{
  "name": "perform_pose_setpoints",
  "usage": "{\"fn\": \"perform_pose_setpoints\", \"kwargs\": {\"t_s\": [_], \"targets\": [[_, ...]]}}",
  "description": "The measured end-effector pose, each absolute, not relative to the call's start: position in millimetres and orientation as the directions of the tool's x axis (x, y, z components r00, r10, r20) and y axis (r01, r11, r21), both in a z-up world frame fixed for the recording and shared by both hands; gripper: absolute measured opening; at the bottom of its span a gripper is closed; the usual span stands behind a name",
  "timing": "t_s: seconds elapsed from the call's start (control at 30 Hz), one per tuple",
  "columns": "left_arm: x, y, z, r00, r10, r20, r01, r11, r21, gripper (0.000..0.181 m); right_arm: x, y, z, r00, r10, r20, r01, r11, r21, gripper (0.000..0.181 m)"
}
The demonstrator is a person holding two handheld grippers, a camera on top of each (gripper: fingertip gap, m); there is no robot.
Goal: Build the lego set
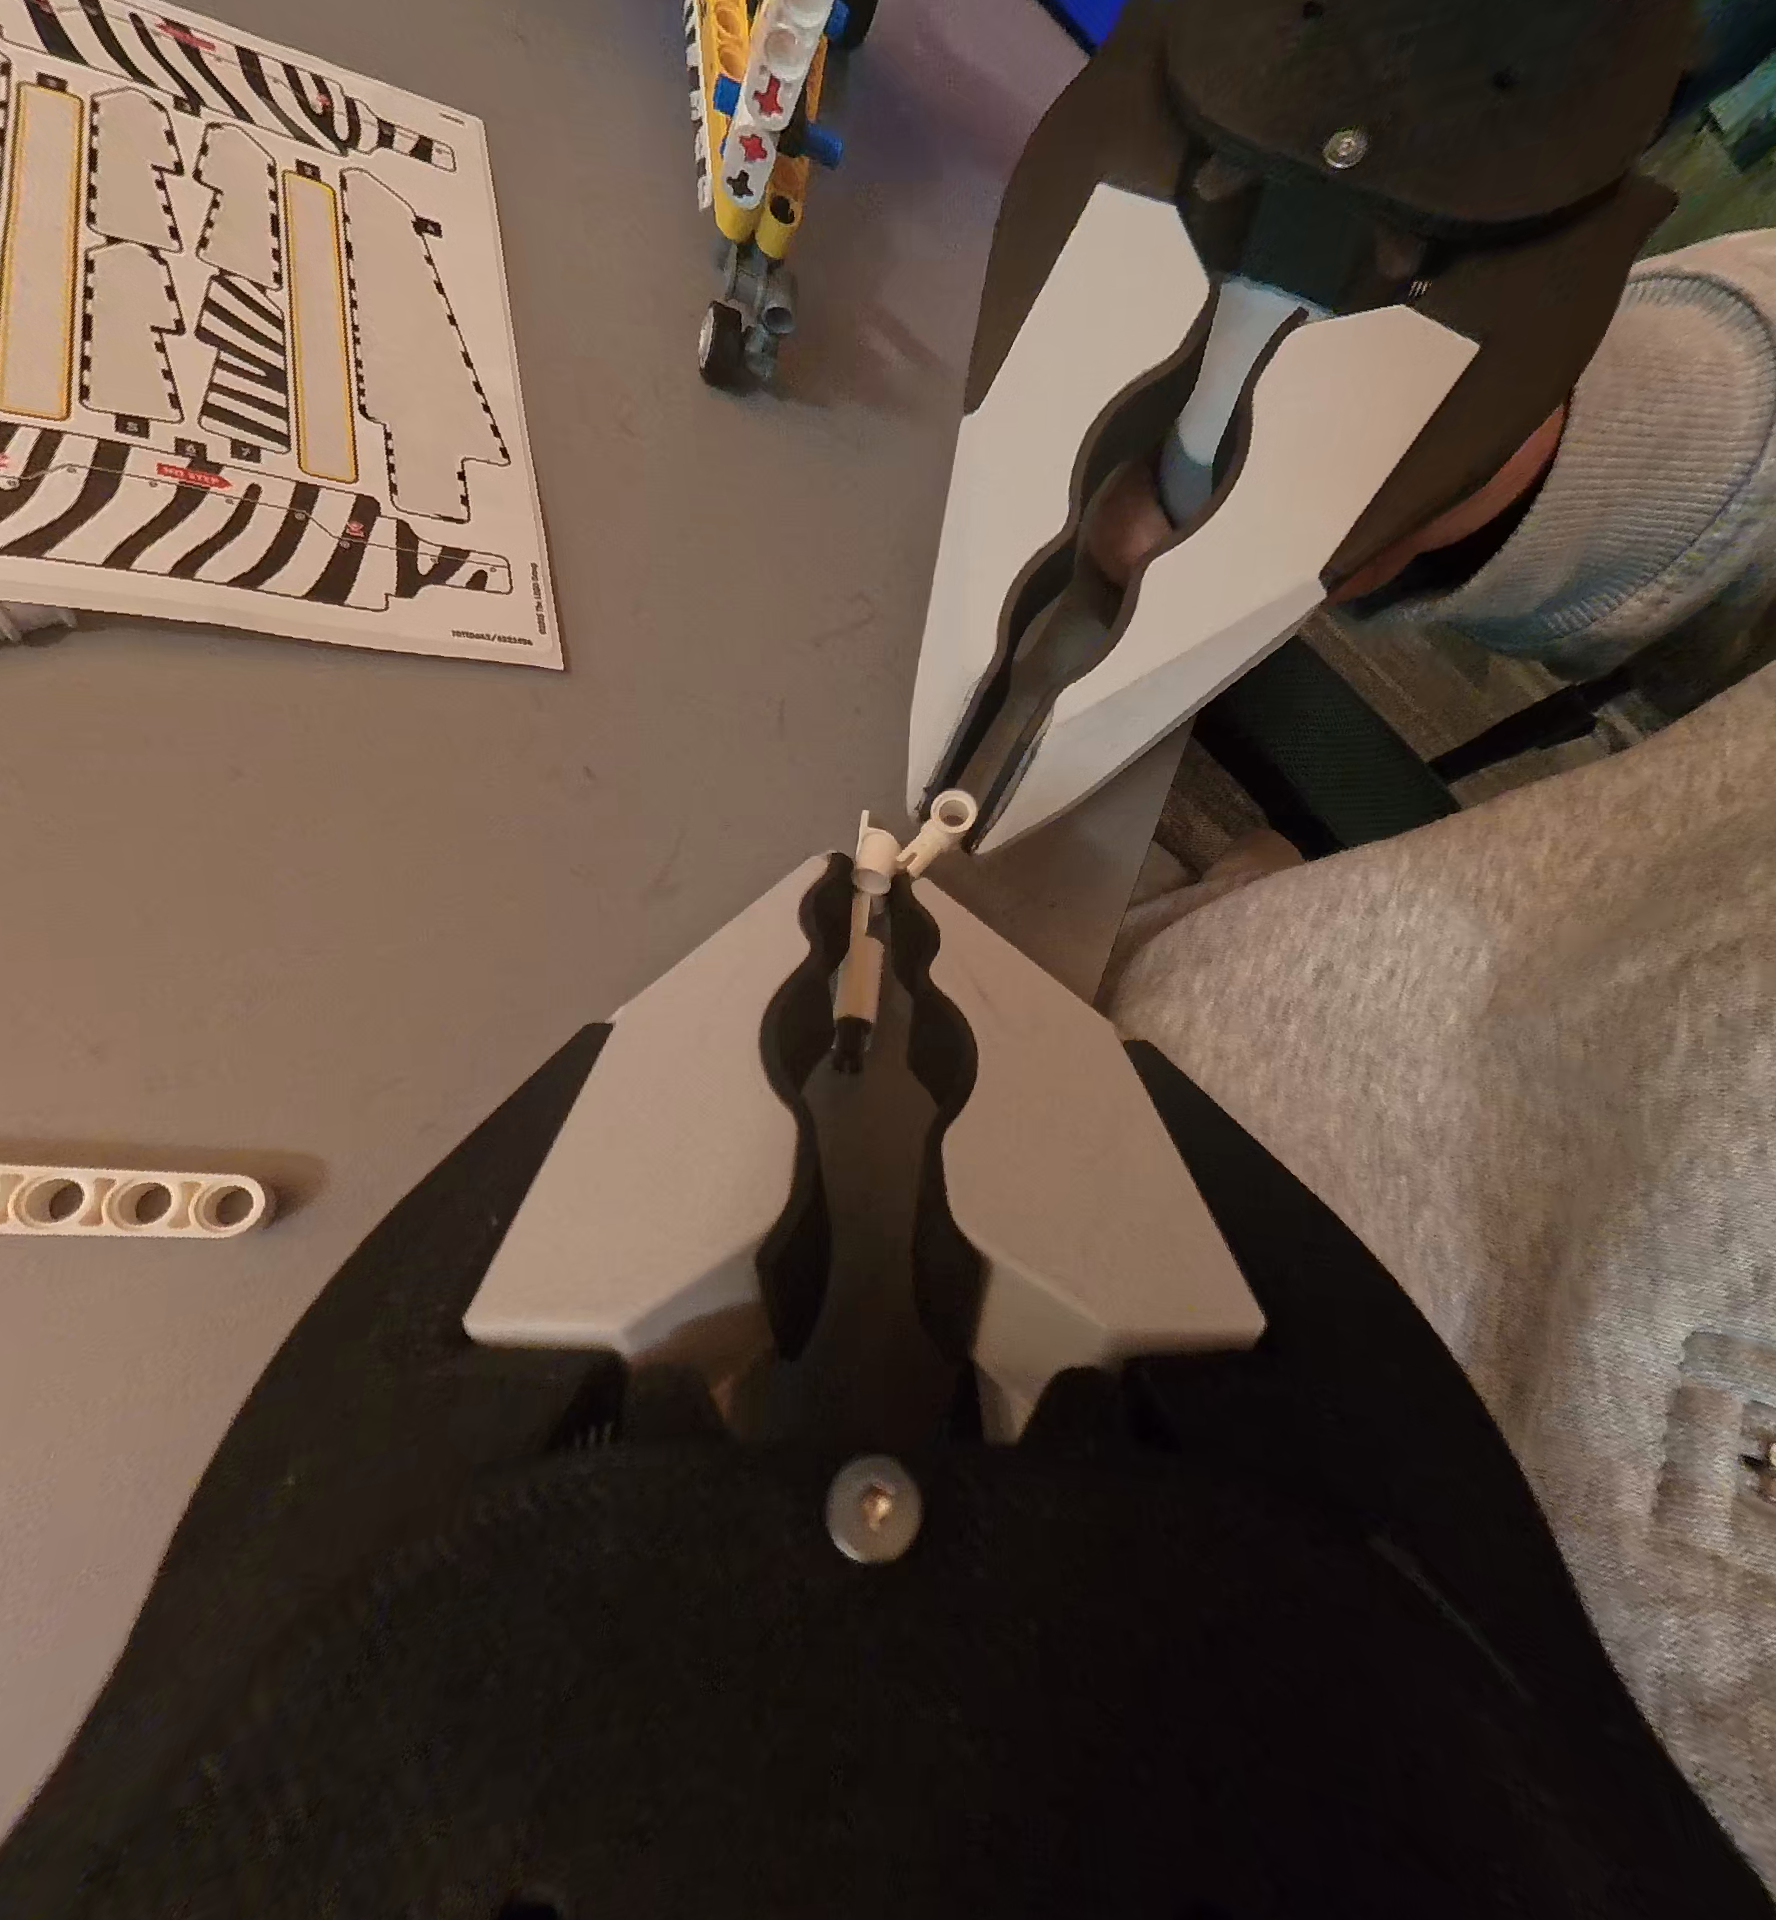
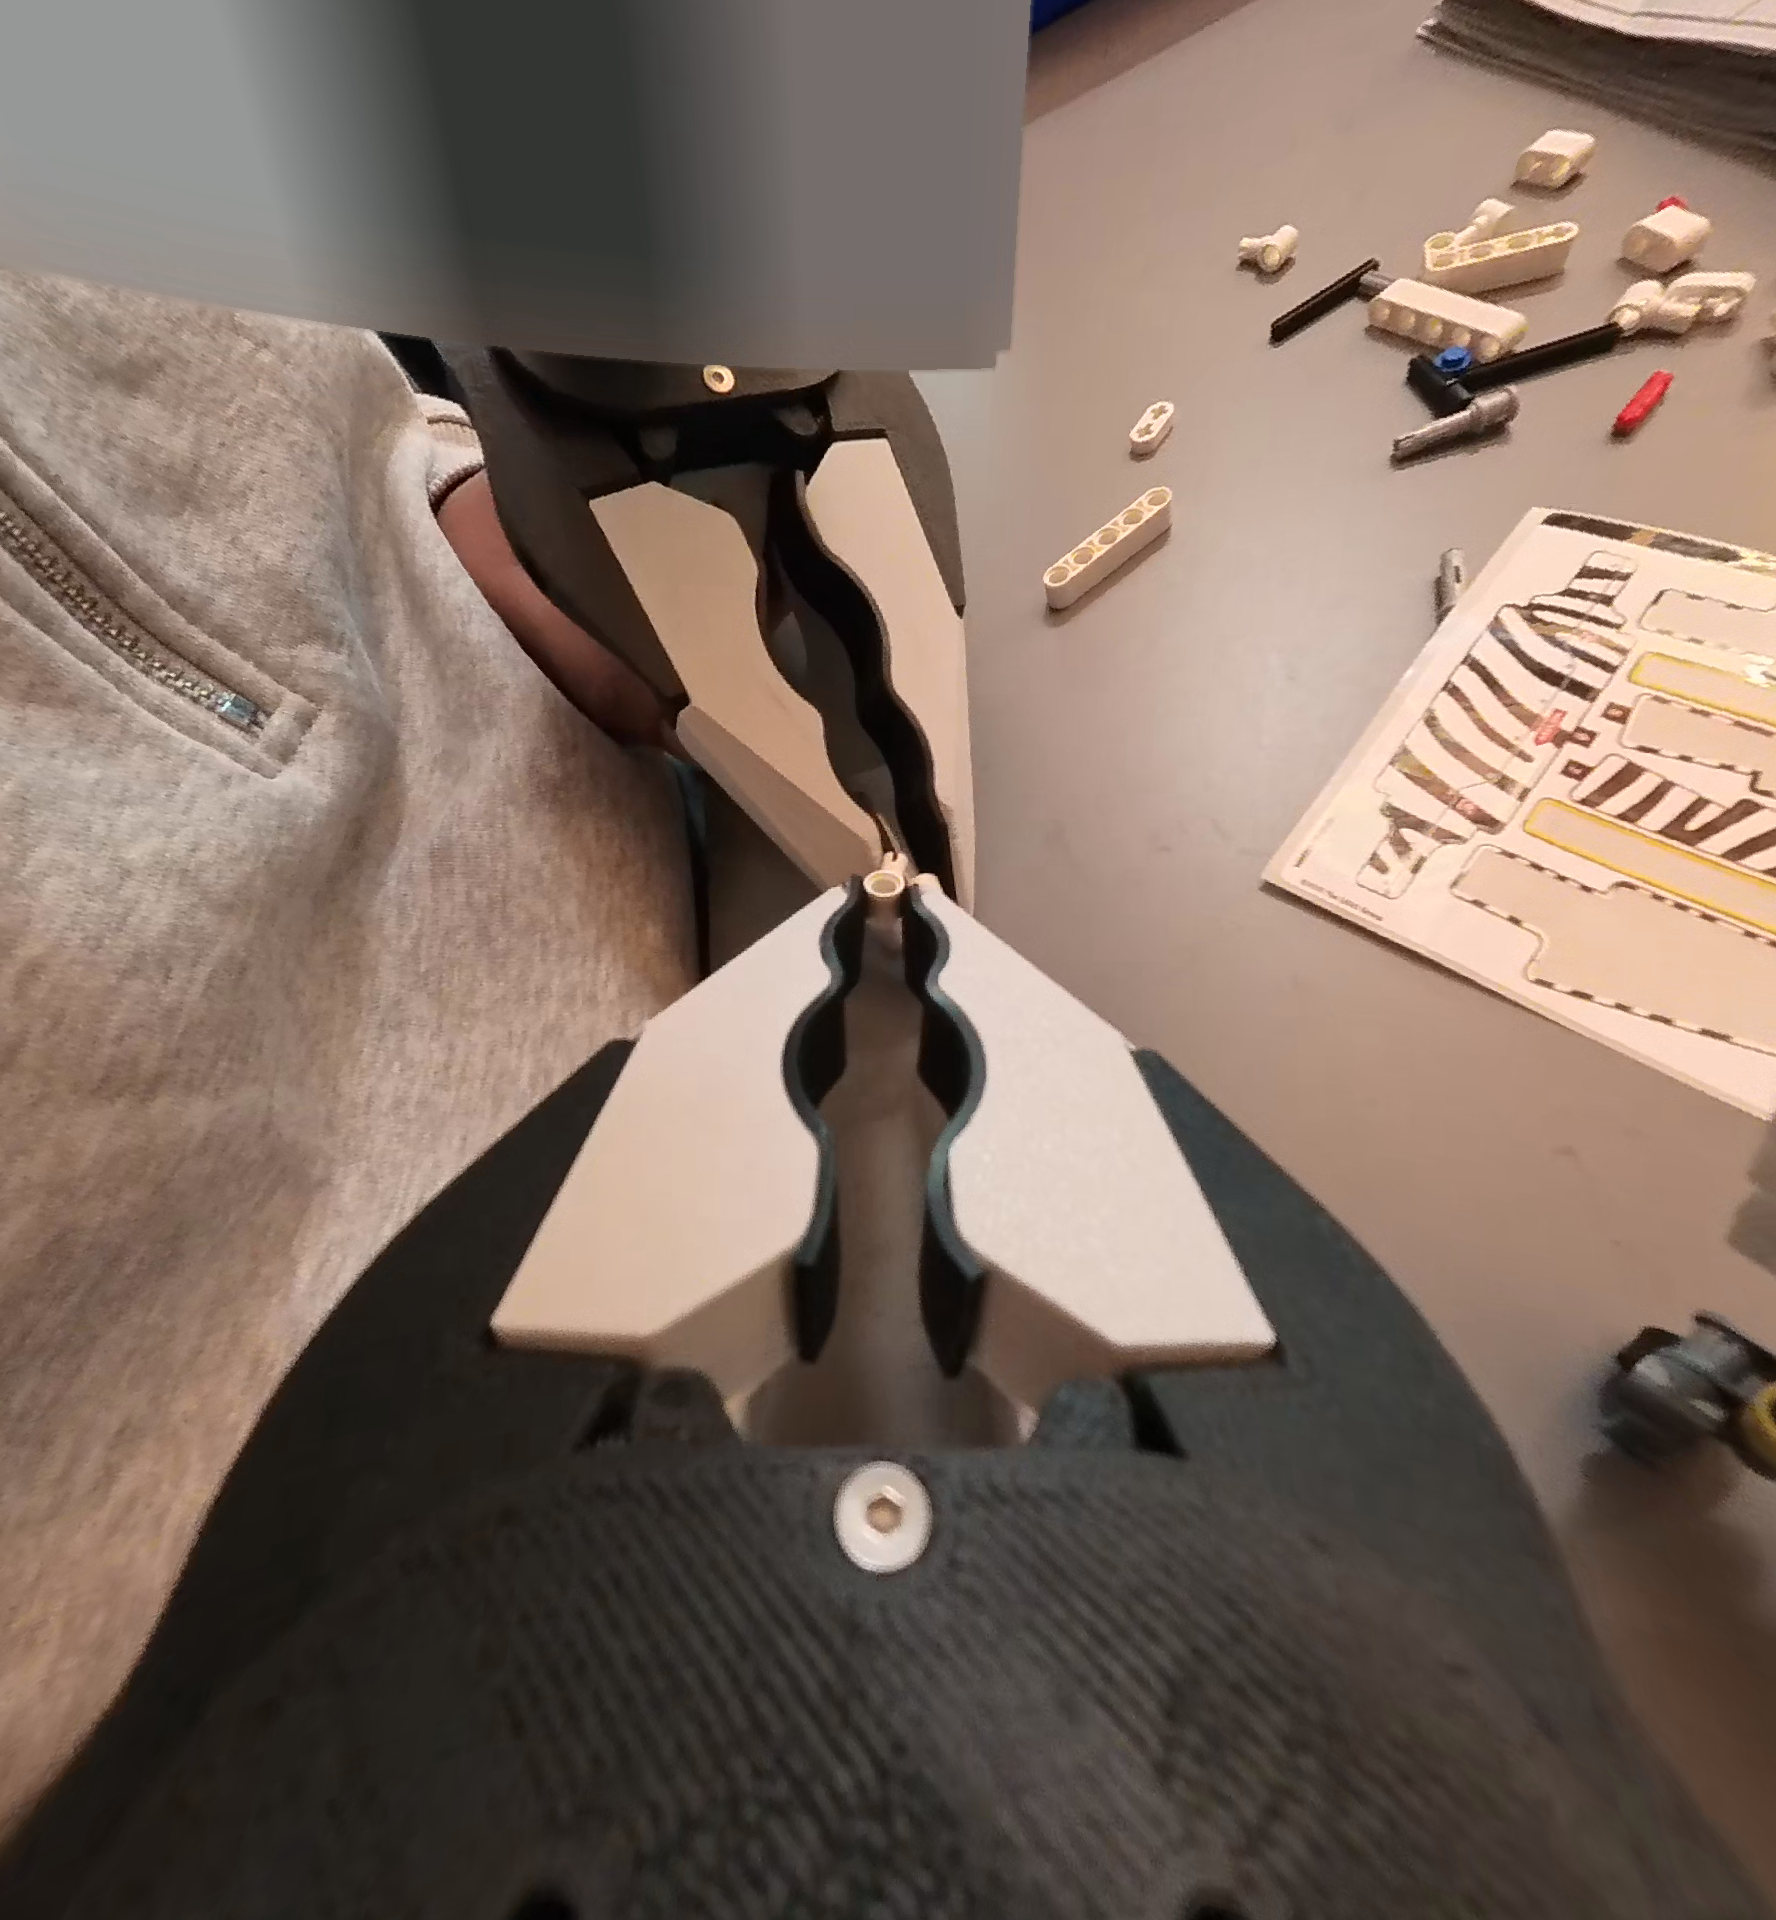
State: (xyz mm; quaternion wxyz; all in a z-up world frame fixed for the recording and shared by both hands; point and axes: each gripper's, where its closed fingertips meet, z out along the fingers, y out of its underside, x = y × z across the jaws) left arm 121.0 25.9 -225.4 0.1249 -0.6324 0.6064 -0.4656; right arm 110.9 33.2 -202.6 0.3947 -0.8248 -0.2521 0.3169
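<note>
Tools tip to tip above desk (image 1: 292,883) edge. Left tool (image 1: 871,868) clamped on white axle assembly (image 1: 863,961) with black pin end, white connector at tips. Right tool (image 2: 889,883) clamped on small white connector (image 2: 885,886), touching left's piece. Loose white beam (image 1: 99,1202), zebra sticker sheet (image 1: 219,343), yellow partial model (image 1: 759,156) on desk. No containers visible.
</note>
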Motion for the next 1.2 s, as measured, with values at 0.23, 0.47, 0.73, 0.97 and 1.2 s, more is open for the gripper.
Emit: {"fn": "perform_pose_setpoints", "kwargs": {"t_s": [0.23,0.47,0.73,0.97,1.2], "targets": [[120.1,22.8,-226.0,-0.188,-0.885,0.427,-0.656,-0.211,-0.725,0.008,131.8,33.0,-204.8,0.72,0.641,-0.265,0.328,-0.652,-0.683,0.005],[117.2,14.1,-228.1,-0.249,-0.92,0.304,-0.644,-0.078,-0.761,0.008,126.6,14.5,-218.1,0.663,0.698,-0.271,0.589,-0.71,-0.386,0.006],[115.0,11.4,-227.8,-0.272,-0.917,0.293,-0.637,-0.057,-0.769,0.007,118.0,12.7,-217.5,0.632,0.729,-0.262,0.664,-0.684,-0.301,0.006],[114.3,10.2,-228.3,-0.281,-0.922,0.265,-0.63,-0.031,-0.776,0.007,114.7,12.7,-219.8,0.623,0.732,-0.275,0.675,-0.682,-0.283,0.006],[113.4,9.3,-230.3,-0.294,-0.952,0.082,-0.588,0.113,-0.801,0.008,113.4,11.0,-220.3,0.651,0.705,-0.28,0.654,-0.709,-0.263,0.005]]}}
